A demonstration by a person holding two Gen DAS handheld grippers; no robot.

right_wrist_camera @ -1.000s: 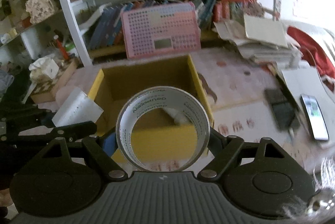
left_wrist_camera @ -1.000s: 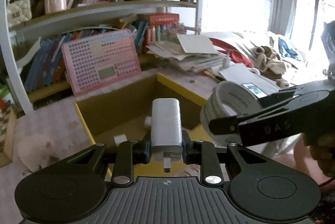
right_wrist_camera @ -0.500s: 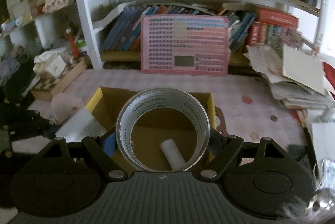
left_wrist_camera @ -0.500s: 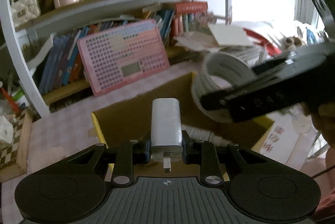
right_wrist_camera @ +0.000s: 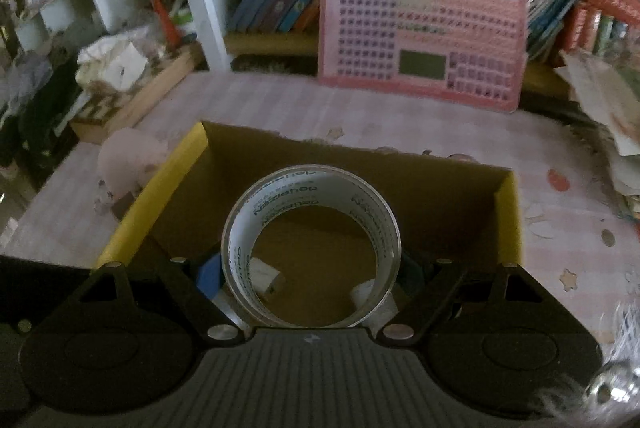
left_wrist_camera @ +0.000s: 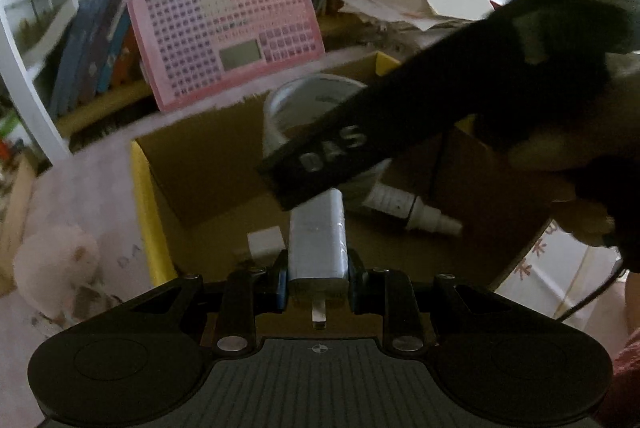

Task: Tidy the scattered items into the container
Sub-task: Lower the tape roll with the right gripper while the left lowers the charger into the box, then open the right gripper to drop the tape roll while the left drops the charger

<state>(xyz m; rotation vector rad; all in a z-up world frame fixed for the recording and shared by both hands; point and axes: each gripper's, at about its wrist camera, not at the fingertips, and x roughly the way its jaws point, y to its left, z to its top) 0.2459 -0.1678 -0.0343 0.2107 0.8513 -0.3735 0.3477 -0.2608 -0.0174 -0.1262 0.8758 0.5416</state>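
Your left gripper (left_wrist_camera: 318, 260) clamps a charger (left_wrist_camera: 317, 234) and your right gripper (right_wrist_camera: 310, 264) a tape roll (right_wrist_camera: 311, 246) over the box (right_wrist_camera: 156, 188), which already holds a bottle (left_wrist_camera: 412, 209); both remain undropped.

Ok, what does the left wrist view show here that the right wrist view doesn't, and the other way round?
Only the left wrist view: the left gripper clamping a white charger, and a small white bottle lying in the box. Only the right wrist view: the wooden tray of clutter at far left, and the print inside the tape roll, which the right gripper clamps. Both: tape roll, yellow-edged cardboard box, pink board against the books.
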